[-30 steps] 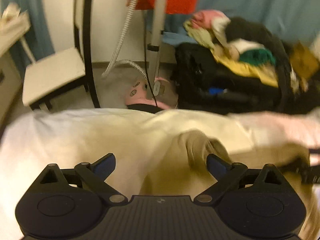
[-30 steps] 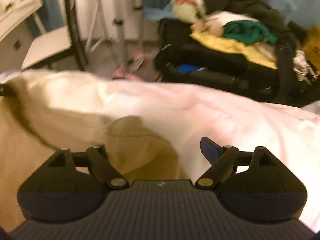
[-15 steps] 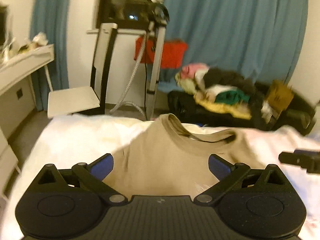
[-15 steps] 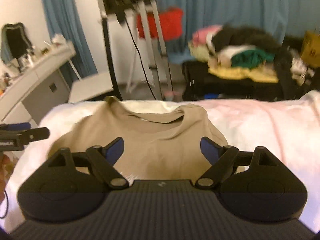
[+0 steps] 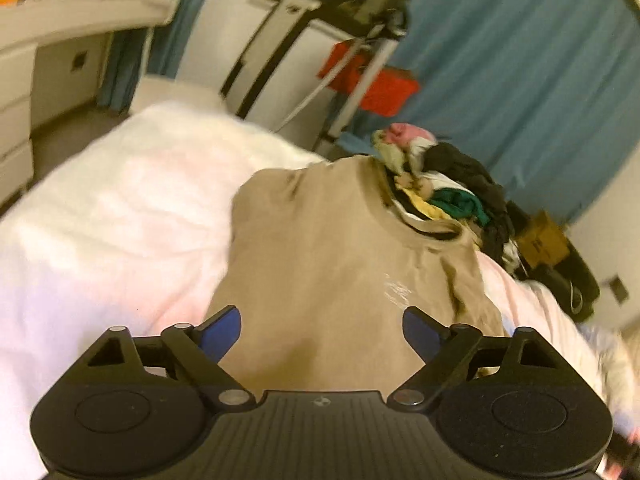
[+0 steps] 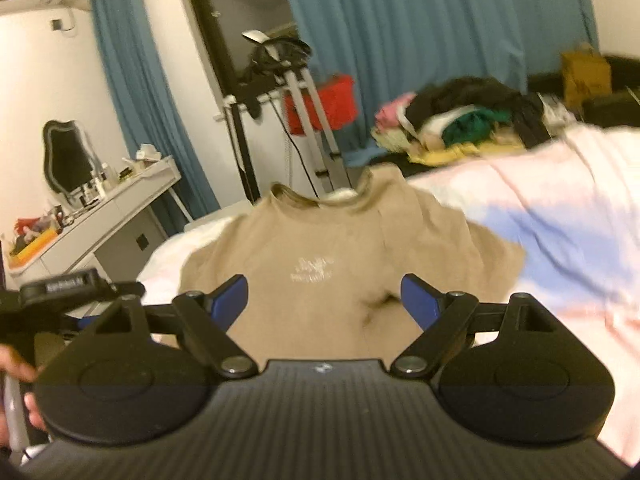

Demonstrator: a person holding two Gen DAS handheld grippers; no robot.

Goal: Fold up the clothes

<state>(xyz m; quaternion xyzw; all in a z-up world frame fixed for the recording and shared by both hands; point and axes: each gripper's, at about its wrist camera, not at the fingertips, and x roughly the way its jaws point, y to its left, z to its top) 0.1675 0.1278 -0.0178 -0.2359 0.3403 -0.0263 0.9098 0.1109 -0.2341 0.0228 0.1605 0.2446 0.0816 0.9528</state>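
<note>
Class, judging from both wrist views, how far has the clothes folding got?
Done: the tan T-shirt lies spread on the white bed cover, print up. In hand: nothing; left tool and right tool are open above it. Left: every fold, plus the clothes pile.

The beige T-shirt (image 5: 340, 264) loses its lower hem behind the left gripper (image 5: 322, 330) body, and its pale chest print (image 6: 314, 270) is too blurred to read. In the right wrist view, the right gripper (image 6: 324, 300) likewise covers the hem, while the vanity clutter (image 6: 36, 232) smears beyond identification.
</note>
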